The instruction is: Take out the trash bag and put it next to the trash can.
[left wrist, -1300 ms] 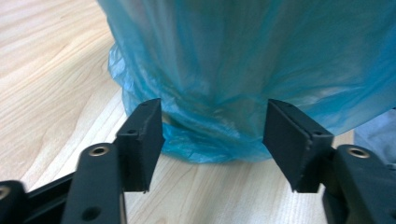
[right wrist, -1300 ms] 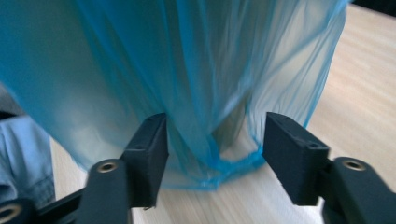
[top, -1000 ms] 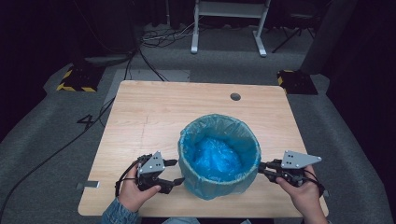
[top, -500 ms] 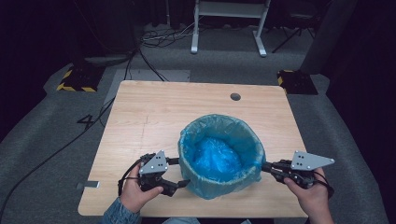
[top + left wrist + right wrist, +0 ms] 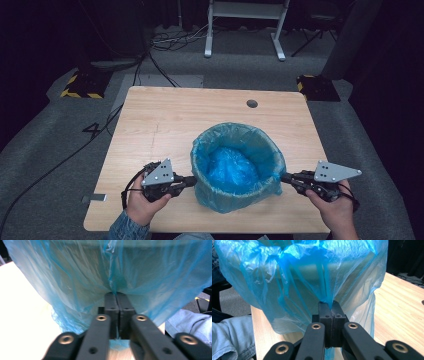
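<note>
The wooden table (image 5: 165,125) takes up most of what's in front of me, and near its close edge, right between the two tongs, stands a round bin (image 5: 238,197) lined with a blue plastic bag (image 5: 235,167) whose top is folded down over the rim and hangs as a loose skirt outside. The left gripper (image 5: 189,181) sits against the bin's left flank and the right gripper (image 5: 286,177) against its right, each held by a hand (image 5: 142,205) low at the table's near side. In the left gripper view the jaws are pressed together with a pleat of blue film pinched at their tips, and the right gripper view shows the same: jaws closed on a gathered fold, the film running up from it in taut streaks. I'd say the main risk is the bag itself; it looks thin, and if both hands pull apart or upward too sharply the film could tear at the pinch points or slip free. The bin looks light too, so a lopsided tug might drag or tip it toward the edge nearest the person.
</note>
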Demonstrator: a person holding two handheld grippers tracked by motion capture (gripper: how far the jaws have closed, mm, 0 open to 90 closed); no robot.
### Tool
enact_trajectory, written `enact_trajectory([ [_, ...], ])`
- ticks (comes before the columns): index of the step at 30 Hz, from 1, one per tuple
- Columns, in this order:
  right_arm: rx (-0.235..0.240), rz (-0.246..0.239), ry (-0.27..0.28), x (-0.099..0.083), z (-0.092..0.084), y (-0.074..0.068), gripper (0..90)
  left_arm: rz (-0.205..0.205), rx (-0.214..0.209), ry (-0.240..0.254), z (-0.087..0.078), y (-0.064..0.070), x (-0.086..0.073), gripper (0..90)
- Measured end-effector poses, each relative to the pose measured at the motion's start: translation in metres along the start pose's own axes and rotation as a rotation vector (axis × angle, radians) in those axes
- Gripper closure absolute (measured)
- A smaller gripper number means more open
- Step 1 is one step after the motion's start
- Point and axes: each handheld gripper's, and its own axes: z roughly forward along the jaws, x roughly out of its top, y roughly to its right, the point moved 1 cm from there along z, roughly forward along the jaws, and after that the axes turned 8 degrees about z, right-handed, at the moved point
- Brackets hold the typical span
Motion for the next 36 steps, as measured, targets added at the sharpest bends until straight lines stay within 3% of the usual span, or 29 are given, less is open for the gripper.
enact_trajectory([
  [11,-0.022,-0.019,0.055,0.013,-0.016,-0.005,90.0,0.03,0.04,0.029,-0.022,-0.001,0.016,90.0],
  [17,-0.027,-0.032,0.111,0.025,-0.024,-0.005,90.0,0.021,0.046,0.062,-0.031,-0.004,0.022,90.0],
  [24,0.005,-0.038,0.168,0.04,-0.03,-0.007,90.0,0.032,0.056,0.089,-0.04,-0.006,0.033,90.0],
  [29,-0.005,-0.062,0.165,0.056,-0.025,-0.008,90.0,0.05,0.08,0.078,-0.04,-0.008,0.042,90.0],
  [33,-0.032,-0.067,0.141,0.066,-0.017,-0.005,89.6,0.037,0.12,0.071,-0.039,-0.013,0.045,90.0],
  [36,-0.078,-0.063,0.112,0.069,-0.006,0.0,73.9,0.028,0.132,0.058,-0.037,-0.018,0.047,90.0],
])
